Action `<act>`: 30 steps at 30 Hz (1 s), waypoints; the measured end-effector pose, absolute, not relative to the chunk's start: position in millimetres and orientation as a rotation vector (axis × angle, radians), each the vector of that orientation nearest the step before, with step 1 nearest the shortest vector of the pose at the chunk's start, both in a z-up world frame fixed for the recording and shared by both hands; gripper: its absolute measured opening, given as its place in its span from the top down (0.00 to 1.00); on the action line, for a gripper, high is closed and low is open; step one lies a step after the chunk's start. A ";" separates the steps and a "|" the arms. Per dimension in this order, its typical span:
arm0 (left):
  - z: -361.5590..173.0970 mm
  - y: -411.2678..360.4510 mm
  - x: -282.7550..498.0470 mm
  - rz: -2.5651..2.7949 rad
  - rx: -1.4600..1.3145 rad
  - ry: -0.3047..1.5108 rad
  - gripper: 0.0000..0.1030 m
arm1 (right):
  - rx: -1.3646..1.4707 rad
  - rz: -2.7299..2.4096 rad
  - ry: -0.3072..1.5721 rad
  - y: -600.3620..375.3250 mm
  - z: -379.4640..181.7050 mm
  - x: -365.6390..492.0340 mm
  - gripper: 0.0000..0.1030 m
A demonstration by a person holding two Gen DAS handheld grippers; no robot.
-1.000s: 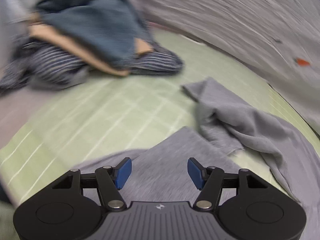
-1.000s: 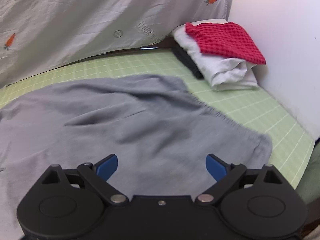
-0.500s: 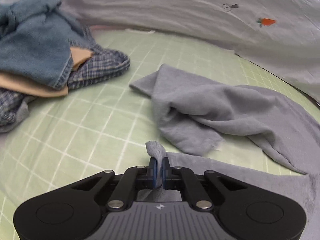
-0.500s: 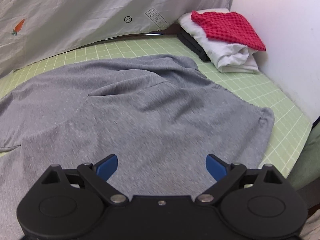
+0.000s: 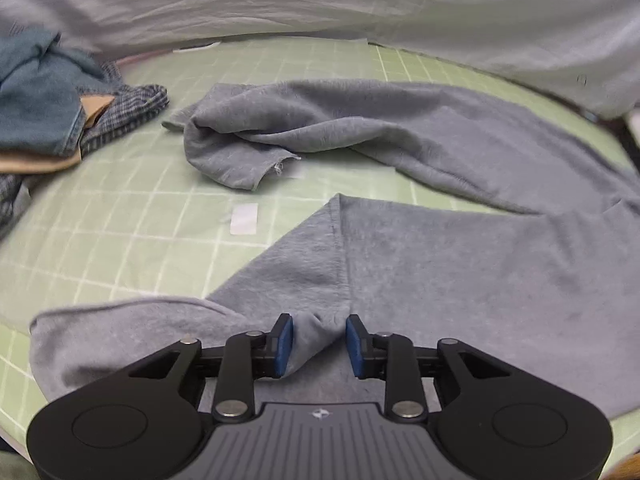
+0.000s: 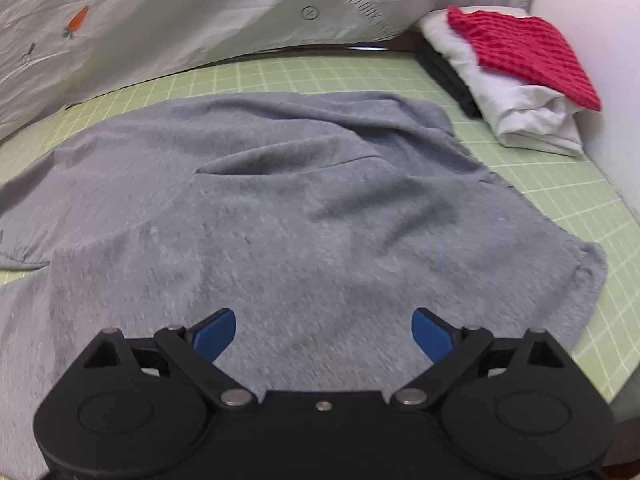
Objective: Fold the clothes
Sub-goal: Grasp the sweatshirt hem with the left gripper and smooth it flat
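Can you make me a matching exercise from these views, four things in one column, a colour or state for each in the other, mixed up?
Things:
1. left gripper
2. right gripper
3. top cloth of the folded stack
4. denim garment

States:
A. red checked
B. jaws wide apart, nothing between them
C. blue, on the unfolded pile
D. jaws opening, grey garment fabric between them

Pairs: 1-D, 2-B, 3-A, 4-C
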State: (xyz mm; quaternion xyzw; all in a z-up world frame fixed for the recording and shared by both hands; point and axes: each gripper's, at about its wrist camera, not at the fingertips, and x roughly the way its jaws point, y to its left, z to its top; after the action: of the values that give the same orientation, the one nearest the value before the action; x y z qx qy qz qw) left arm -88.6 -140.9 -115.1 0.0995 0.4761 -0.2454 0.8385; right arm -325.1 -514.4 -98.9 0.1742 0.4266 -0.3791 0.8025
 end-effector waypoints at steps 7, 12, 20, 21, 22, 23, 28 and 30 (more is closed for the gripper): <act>-91.4 -111.5 -74.9 -0.494 0.132 0.964 0.69 | 0.404 -0.783 0.942 -503.5 -113.8 -318.4 0.07; -105.7 -115.3 -58.2 -0.589 0.179 1.034 0.55 | 0.447 -0.805 0.955 -488.9 -124.6 -315.5 0.07; -109.9 -136.2 -67.6 -0.832 0.299 1.039 0.55 | 0.494 -0.850 0.957 -461.9 -133.5 -310.5 0.07; -110.2 -136.3 -66.7 -0.853 0.287 1.046 0.55 | 0.495 -0.852 0.957 -459.7 -133.6 -310.2 0.07; -110.4 -136.4 -65.9 -0.873 0.273 1.055 0.55 | 0.495 -0.853 0.957 -457.5 -133.7 -310.0 0.07; -110.4 -135.8 -65.3 -0.891 0.255 1.063 0.55 | 0.496 -0.855 0.956 -455.4 -133.9 -309.7 0.06; -101.7 -111.2 -54.3 -0.864 0.064 1.051 0.55 | 0.491 -0.852 0.954 -451.8 -134.9 -308.0 0.03; -97.1 -95.2 -44.4 -0.782 -0.033 1.028 0.56 | 0.485 -0.846 0.951 -450.7 -135.4 -307.9 0.02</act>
State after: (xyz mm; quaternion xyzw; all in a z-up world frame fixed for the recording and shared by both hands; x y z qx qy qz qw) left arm -44.4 -95.2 -97.1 -0.0152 0.4790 -0.3645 0.7984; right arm -307.9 -450.7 -135.4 0.2242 0.4397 -0.3912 0.7767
